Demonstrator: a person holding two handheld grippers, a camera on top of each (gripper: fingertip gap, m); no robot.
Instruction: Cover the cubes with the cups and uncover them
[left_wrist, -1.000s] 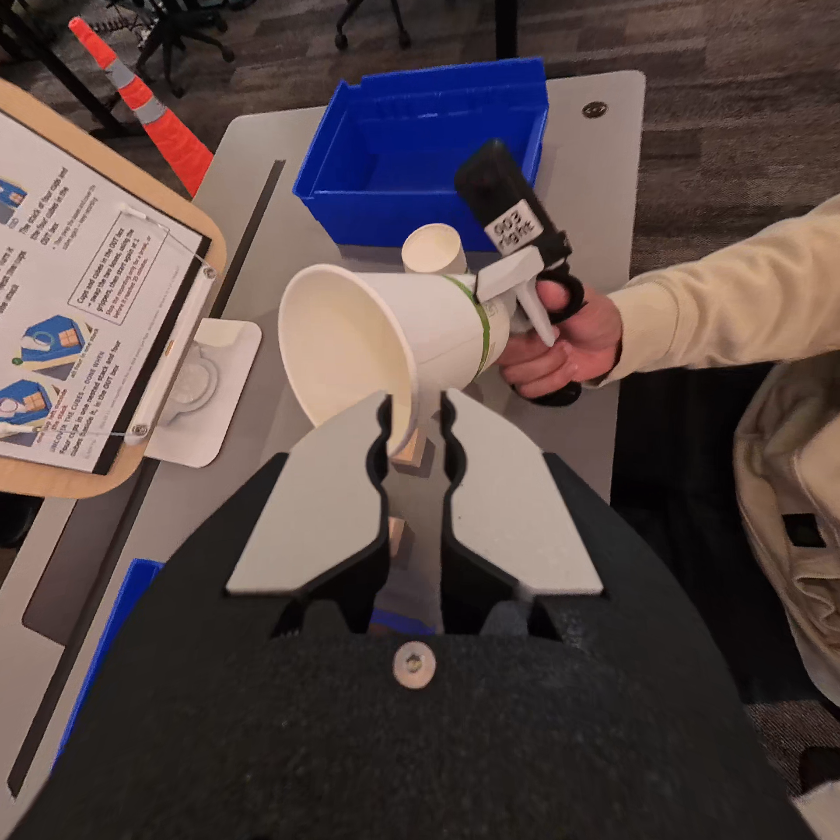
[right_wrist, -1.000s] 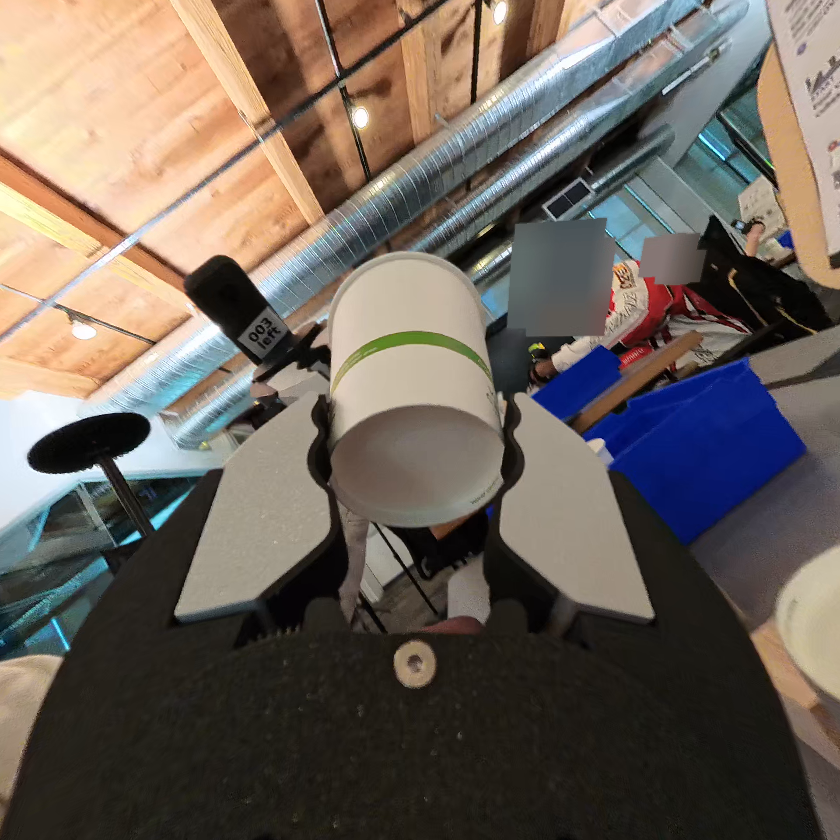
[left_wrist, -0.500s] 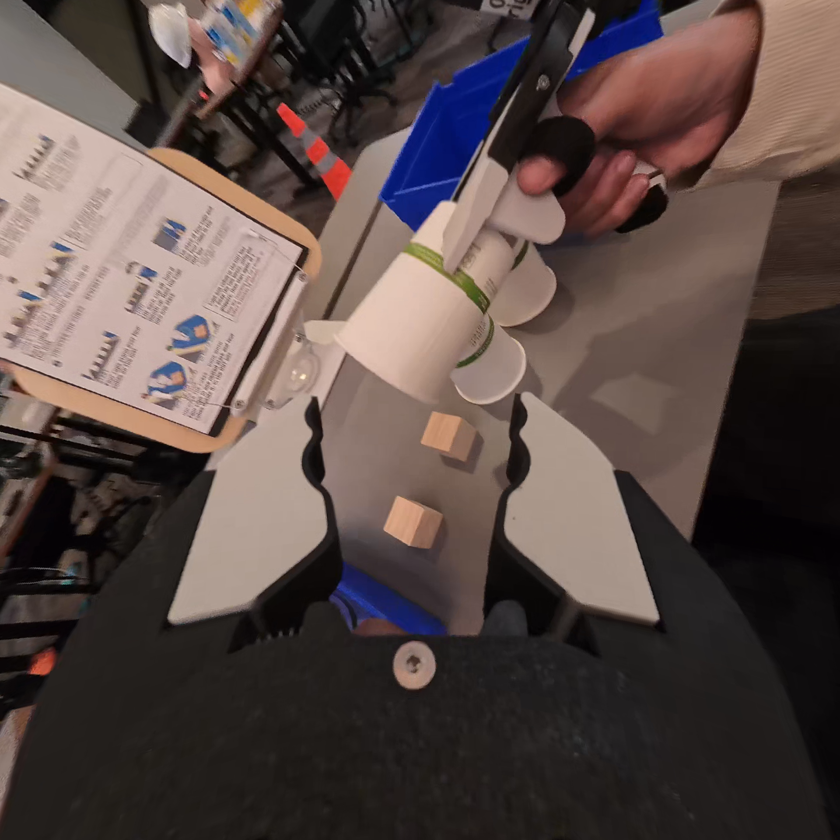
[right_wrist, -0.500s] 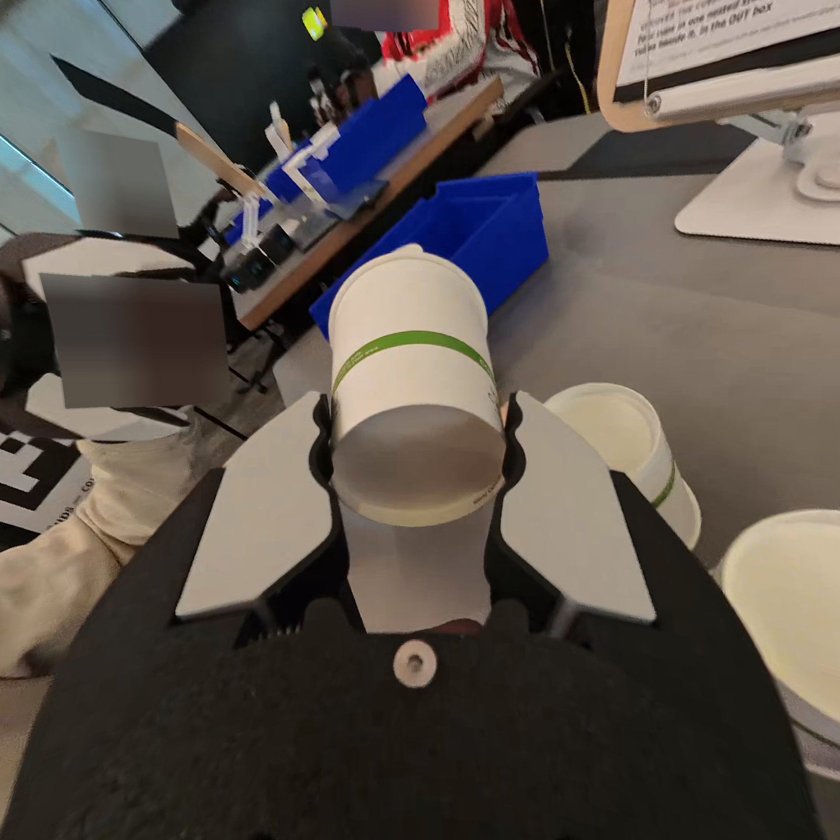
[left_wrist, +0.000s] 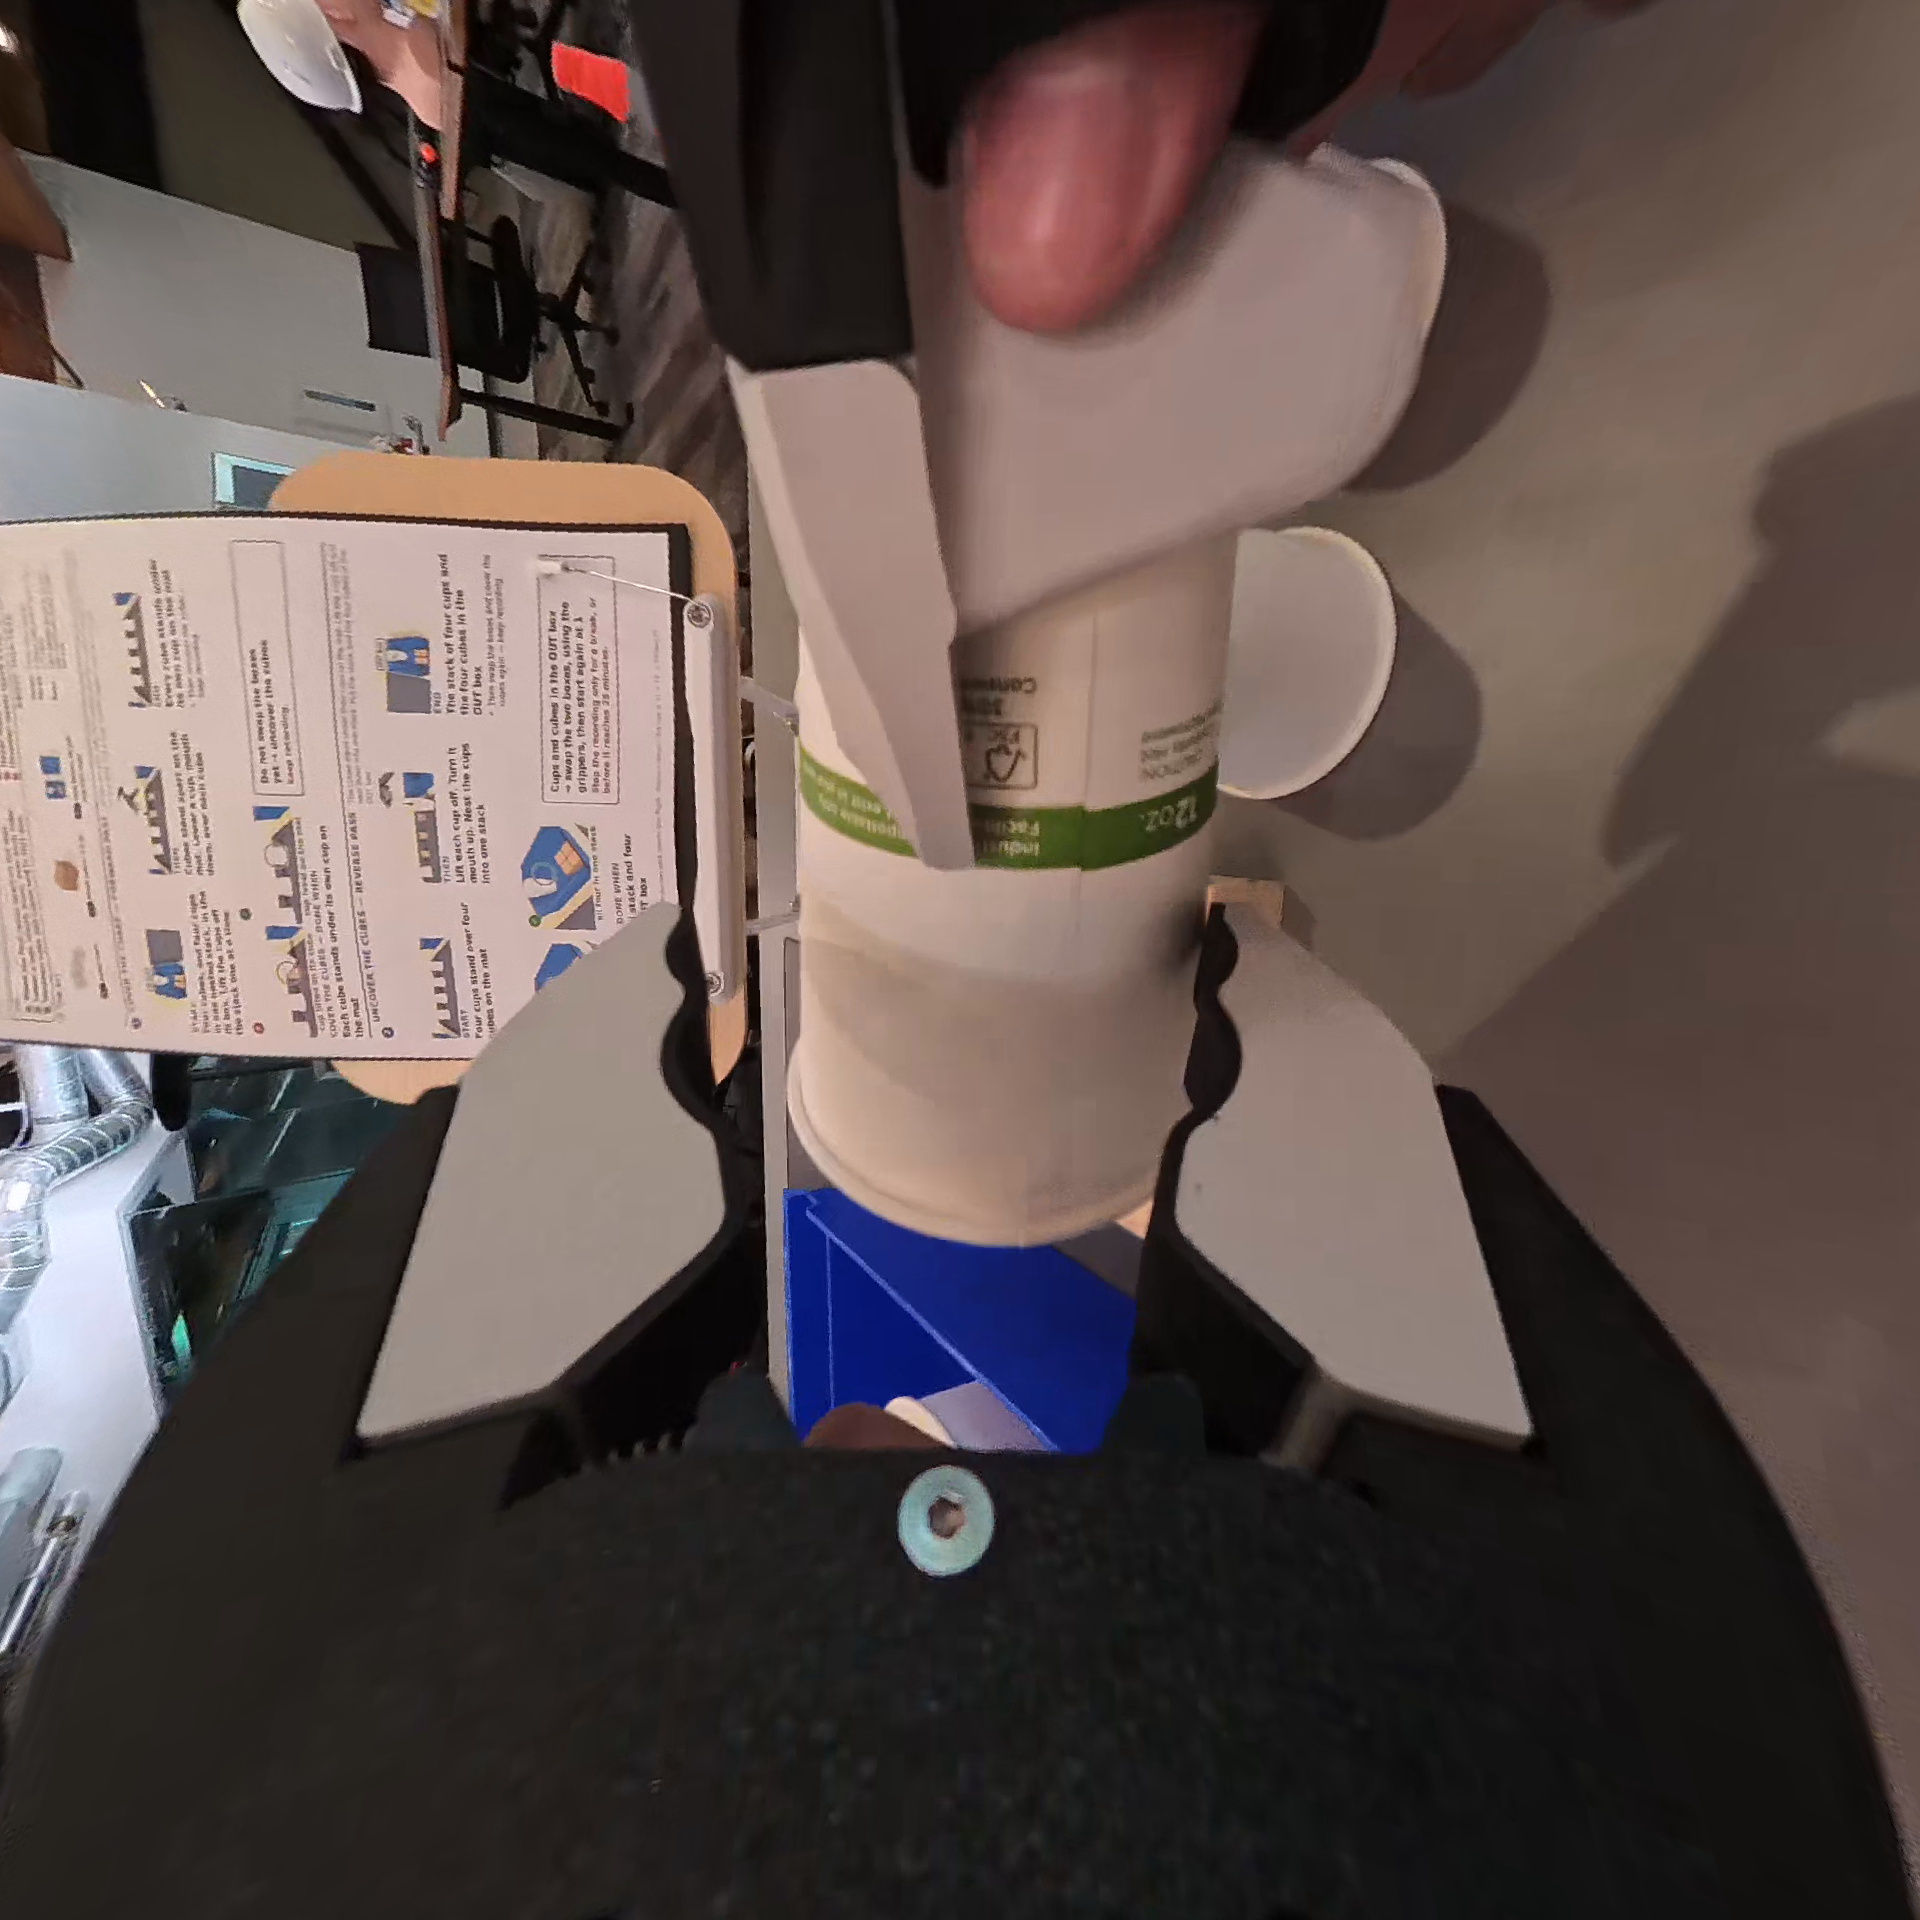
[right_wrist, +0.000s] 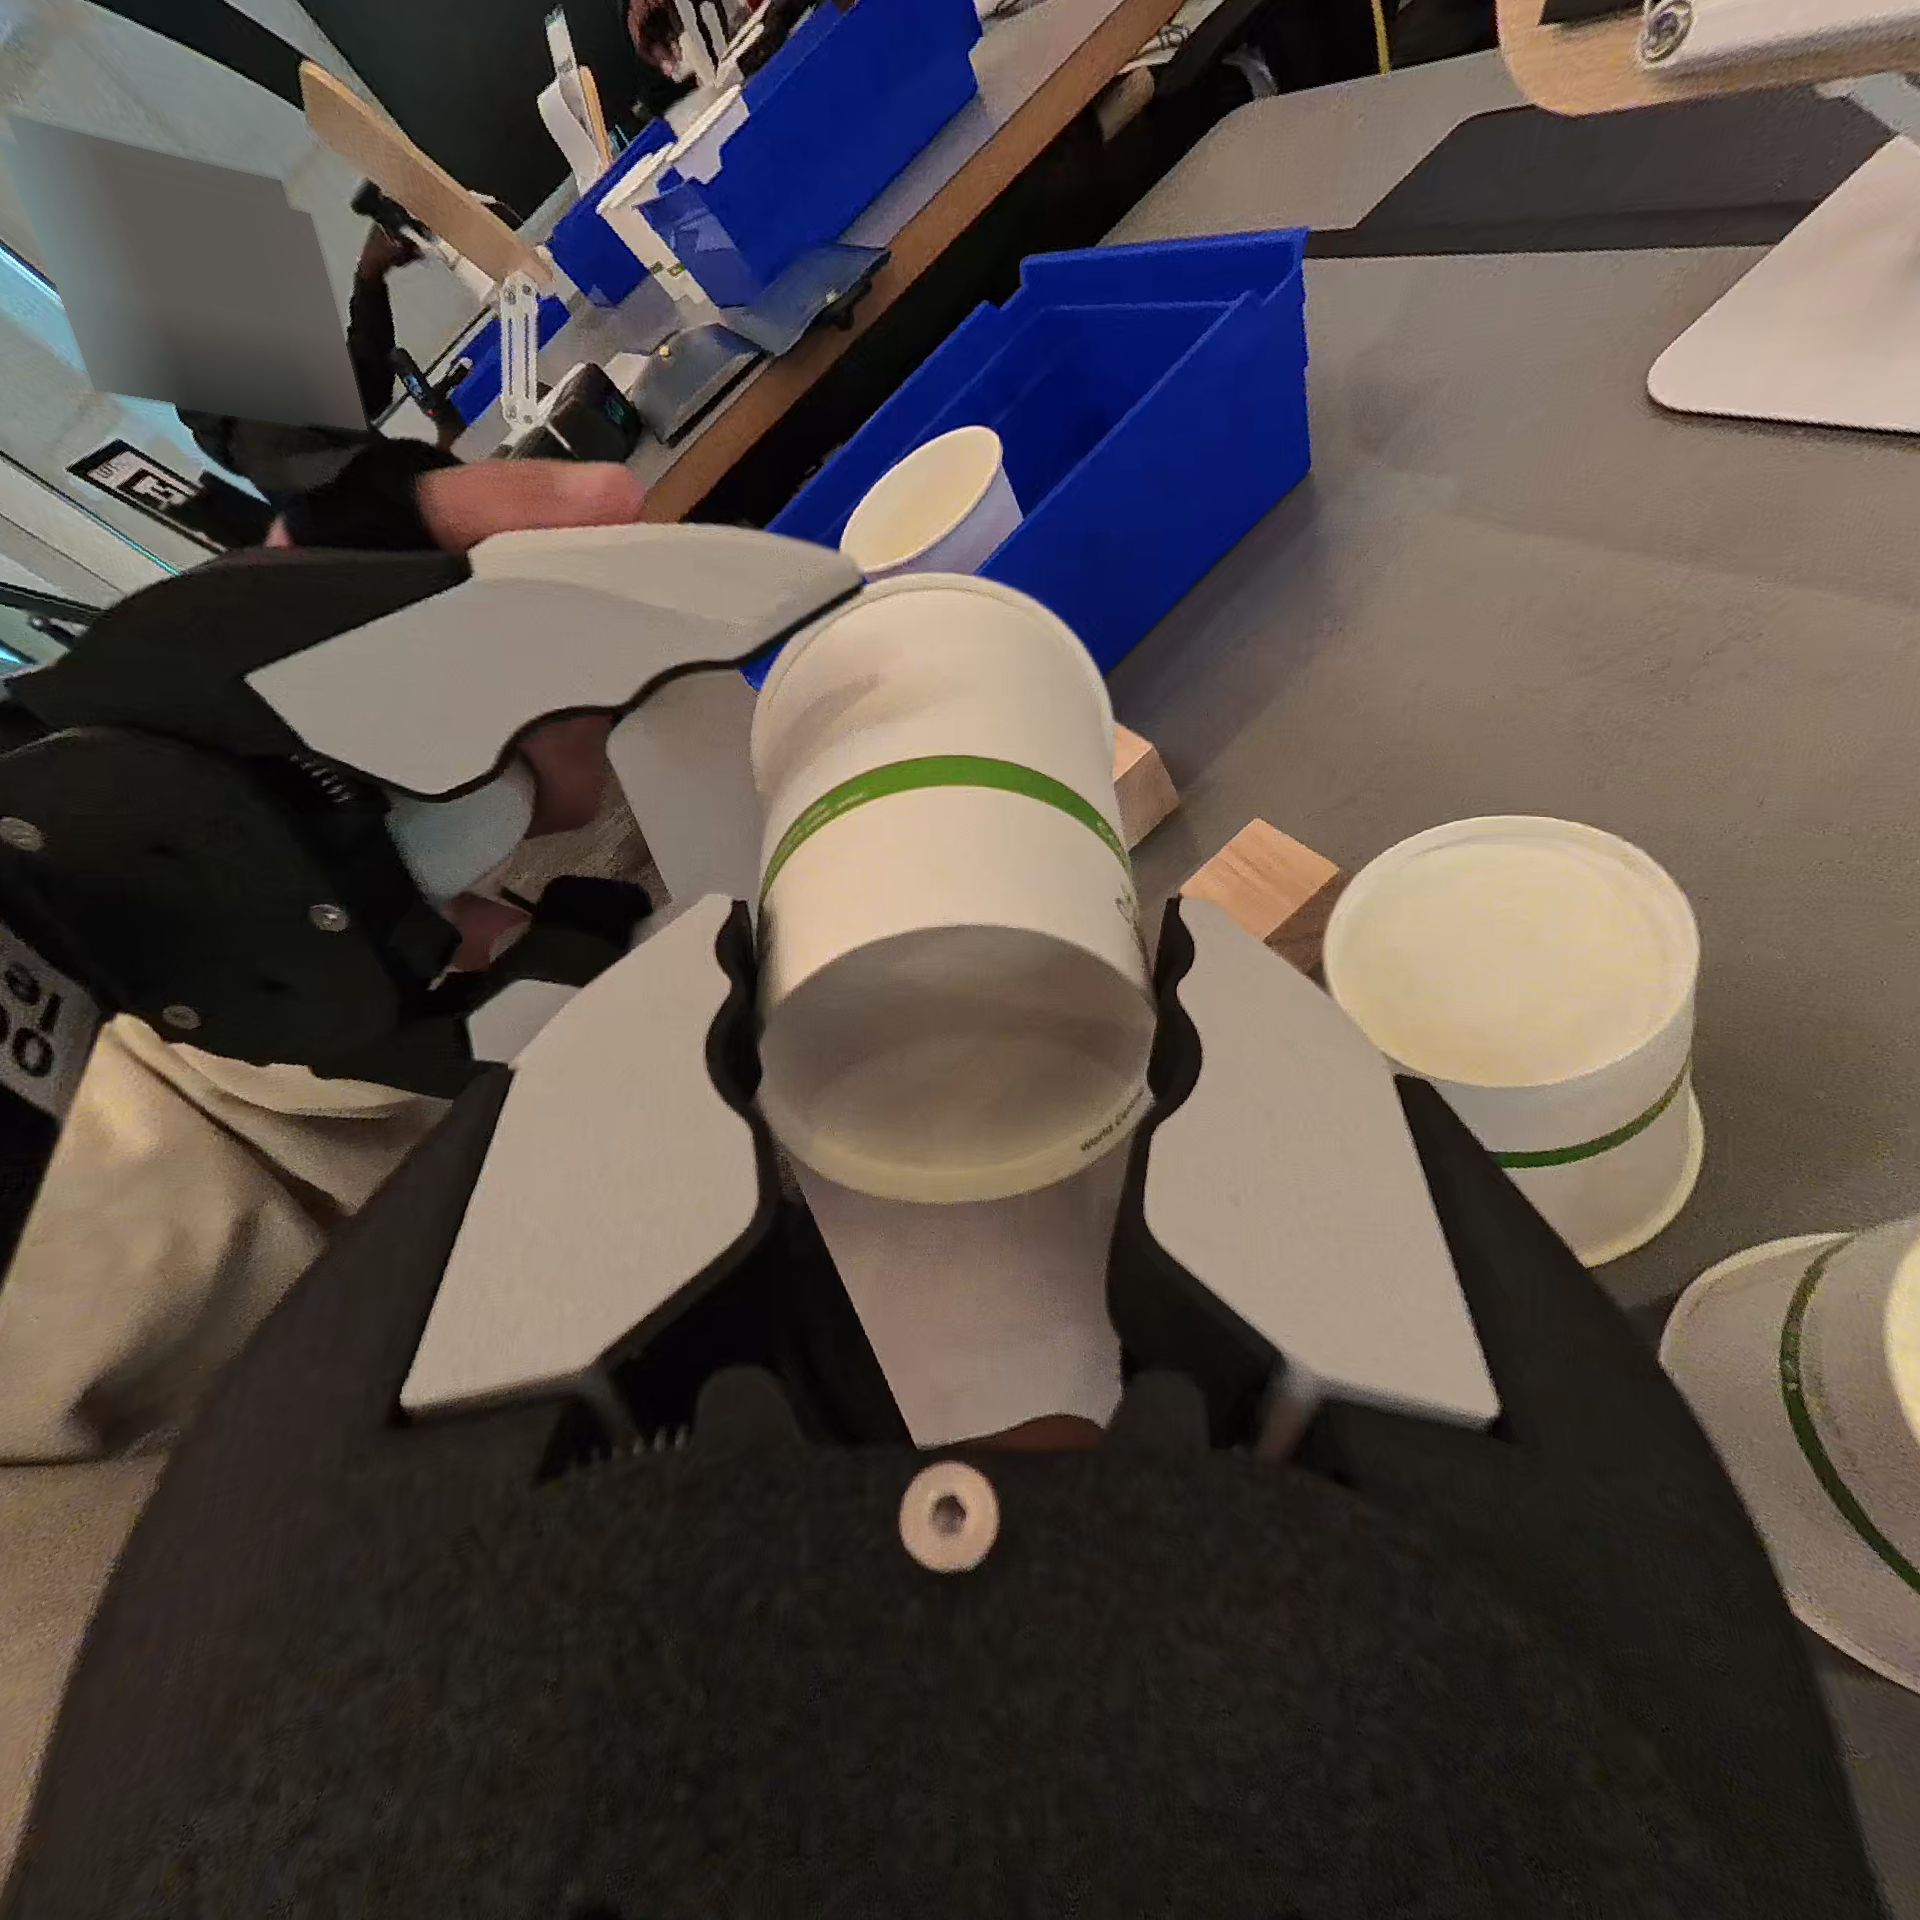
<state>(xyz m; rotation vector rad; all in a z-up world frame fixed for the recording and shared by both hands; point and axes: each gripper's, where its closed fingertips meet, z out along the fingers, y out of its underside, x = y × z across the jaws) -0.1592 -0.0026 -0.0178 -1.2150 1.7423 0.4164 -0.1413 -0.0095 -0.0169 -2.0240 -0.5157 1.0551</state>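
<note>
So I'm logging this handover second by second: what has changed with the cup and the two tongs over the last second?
The left tongs let go of the cup's rim, opened wide and now straddle its mouth end. The right tongs swung the cup from pointing at the ceiling down over the grey table, near two wooden cubes. Unchanged: the right tongs stay clamped on the cup's base, and two cups stay upside down on the table.

Grey table (right_wrist: 1558, 644) carries blue bin (right_wrist: 1174, 436), two wooden cubes (right_wrist: 1257, 873), upside-down paper cups (right_wrist: 1538, 1029), white stand base (right_wrist: 1808, 332).
</note>
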